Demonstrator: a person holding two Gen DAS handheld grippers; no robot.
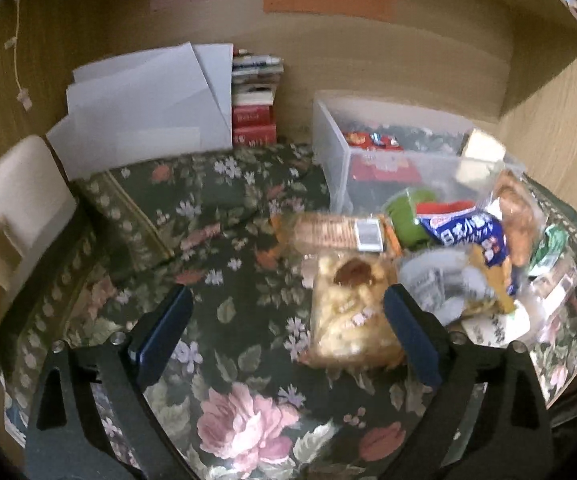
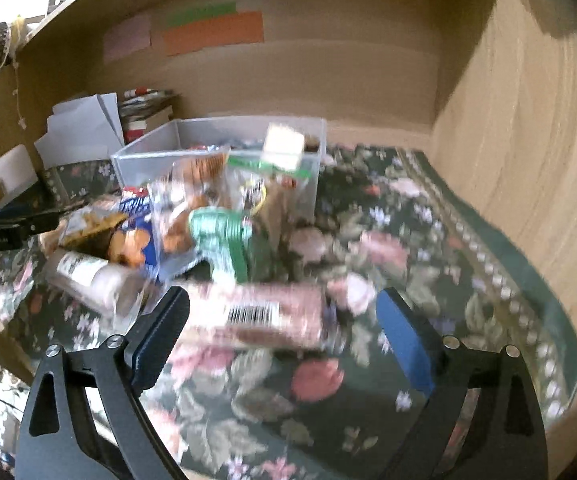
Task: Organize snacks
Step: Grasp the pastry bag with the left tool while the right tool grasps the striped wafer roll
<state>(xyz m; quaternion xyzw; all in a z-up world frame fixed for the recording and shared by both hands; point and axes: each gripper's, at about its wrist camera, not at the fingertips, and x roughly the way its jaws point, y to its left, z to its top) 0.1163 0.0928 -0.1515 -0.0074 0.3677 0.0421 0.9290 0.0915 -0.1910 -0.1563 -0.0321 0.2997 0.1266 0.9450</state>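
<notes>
The tabletop [image 2: 428,232], under a floral cloth, is lying open to the right up to the wooden side wall. A clear bin [image 2: 216,148] is sitting at the back, snack packets [image 1: 468,240] piling against its front. The left hand-held gripper [image 1: 284,332] is standing wide, empty, a pale snack bag [image 1: 348,312] touching its right finger. The right hand-held gripper [image 2: 282,332] is standing wide around a pink barcoded packet [image 2: 256,316], contact unclear through blur.

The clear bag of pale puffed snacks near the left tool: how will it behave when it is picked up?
The clear bag looks soft and puffy, so it probably sags and feels light. Its glossy film may slip. The pieces inside look brittle, so a hard squeeze might crush them.
</notes>
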